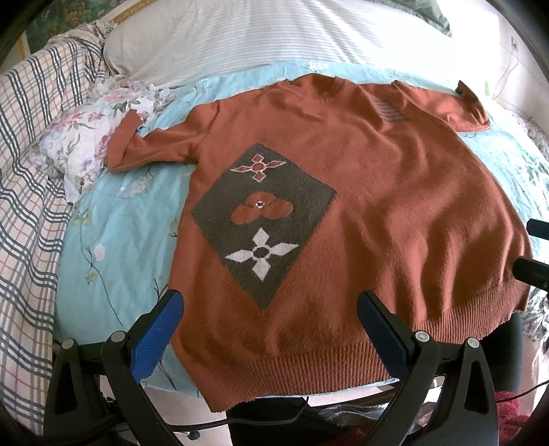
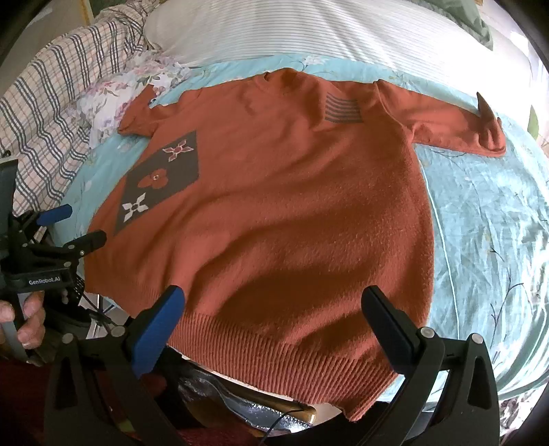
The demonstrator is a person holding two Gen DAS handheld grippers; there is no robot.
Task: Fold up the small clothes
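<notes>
A rust-orange knit sweater (image 1: 377,192) (image 2: 291,212) lies flat and face up on the bed, collar far, ribbed hem (image 1: 308,370) (image 2: 284,356) hanging over the near edge. A dark diamond patch with flowers (image 1: 264,219) (image 2: 158,178) marks its front. Both short sleeves are spread out to the sides. My left gripper (image 1: 271,302) is open, hovering over the hem's left part, holding nothing. My right gripper (image 2: 274,298) is open above the hem's right part, also holding nothing. The left gripper (image 2: 68,223) shows at the left edge of the right wrist view, held by a hand (image 2: 31,319).
A light-blue floral sheet (image 1: 113,240) (image 2: 487,233) covers the bed. A striped white pillow (image 1: 274,31) lies beyond the collar. Plaid bedding (image 1: 31,171) and a crumpled floral cloth (image 1: 89,137) sit at the left. Cables and dark clutter (image 1: 274,418) lie below the bed's near edge.
</notes>
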